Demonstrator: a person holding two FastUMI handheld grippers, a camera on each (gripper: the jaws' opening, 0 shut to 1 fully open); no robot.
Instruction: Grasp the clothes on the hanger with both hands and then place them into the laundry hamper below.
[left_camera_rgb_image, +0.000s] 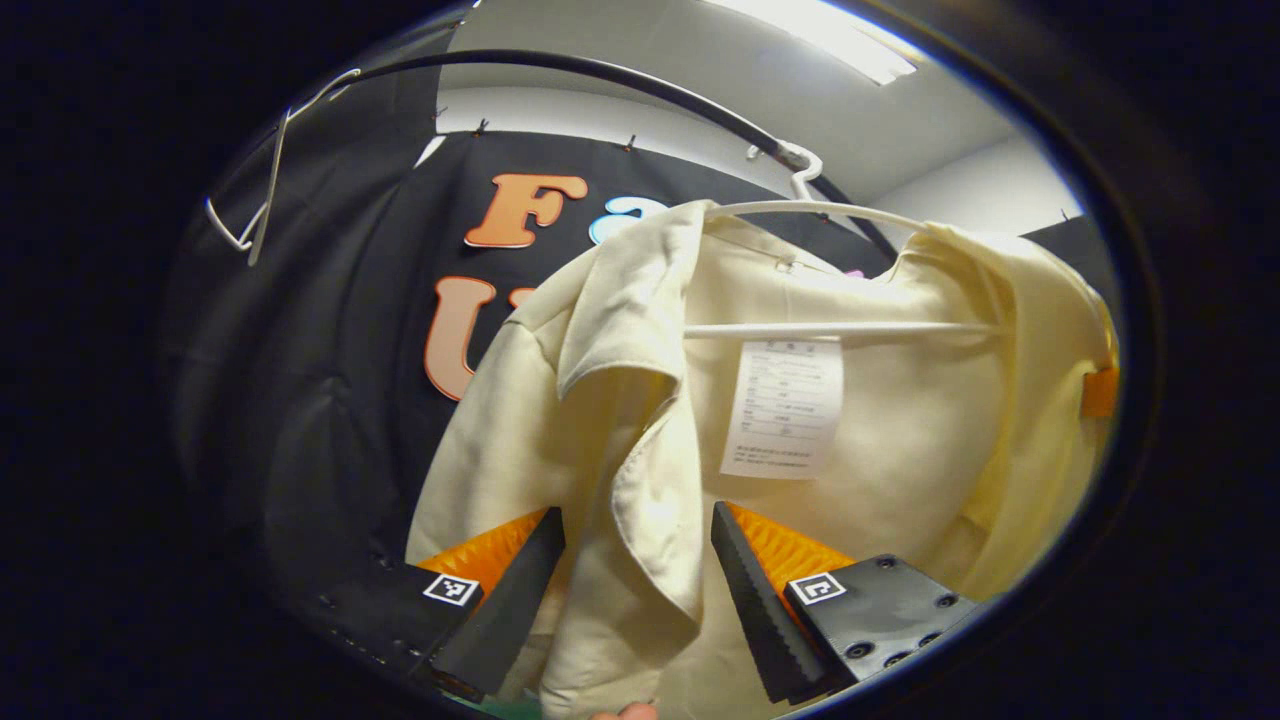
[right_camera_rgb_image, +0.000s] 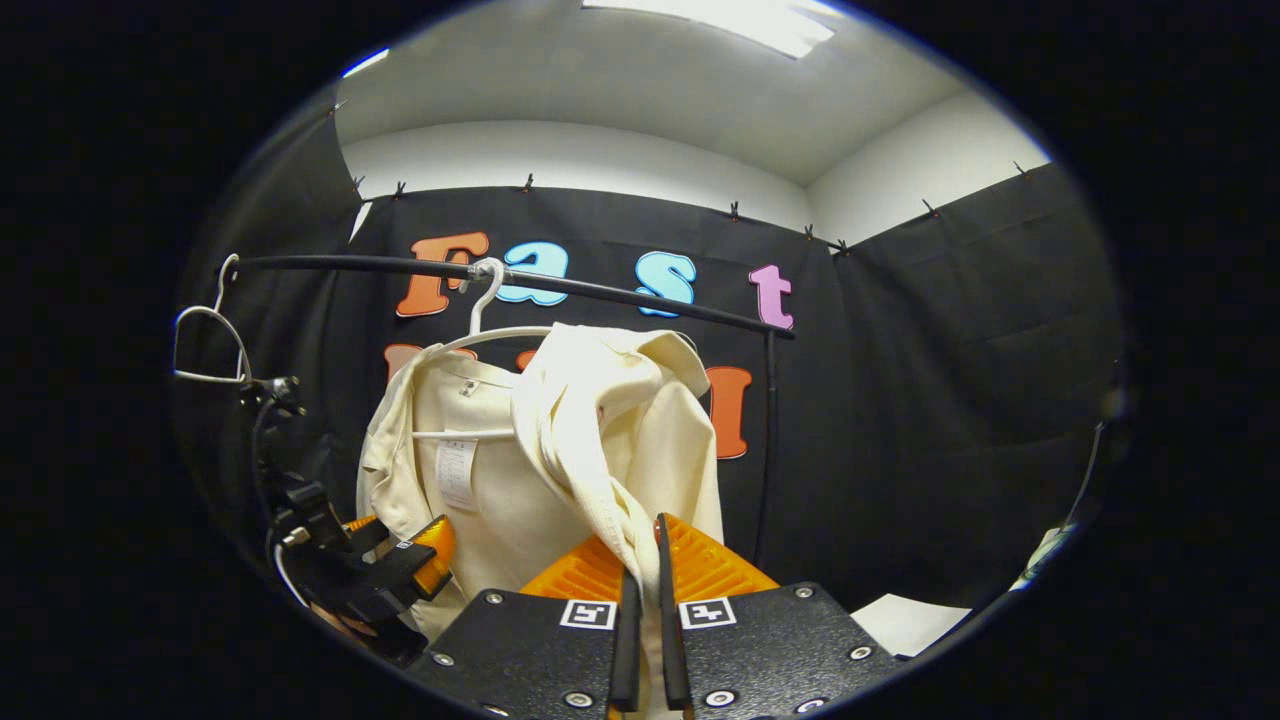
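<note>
rail: black clothes rail (right_camera_rgb_image: 620, 291) runs across the booth | hanging on it: white hanger (right_camera_rgb_image: 487, 330) carrying a cream jacket (right_camera_rgb_image: 560, 440) | also on rail: empty white hanger (right_camera_rgb_image: 210, 345) at its left end

Cream cloth shirt (left_camera_rgb_image: 880, 440) looks soft, matt, a bit wrinkly, with a papery white care label (left_camera_rgb_image: 783, 408). Thin white hanger (left_camera_rgb_image: 830, 210) looks like smooth plastic; black rail (right_camera_rgb_image: 600, 290) smooth, slightly glossy.

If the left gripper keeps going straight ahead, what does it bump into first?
Most likely the cream jacket. Its front edge already hangs between the open fingers of the left gripper, so the cloth comes first. The white hanger sits higher and looks farther off, though depth is hard to judge.
</note>
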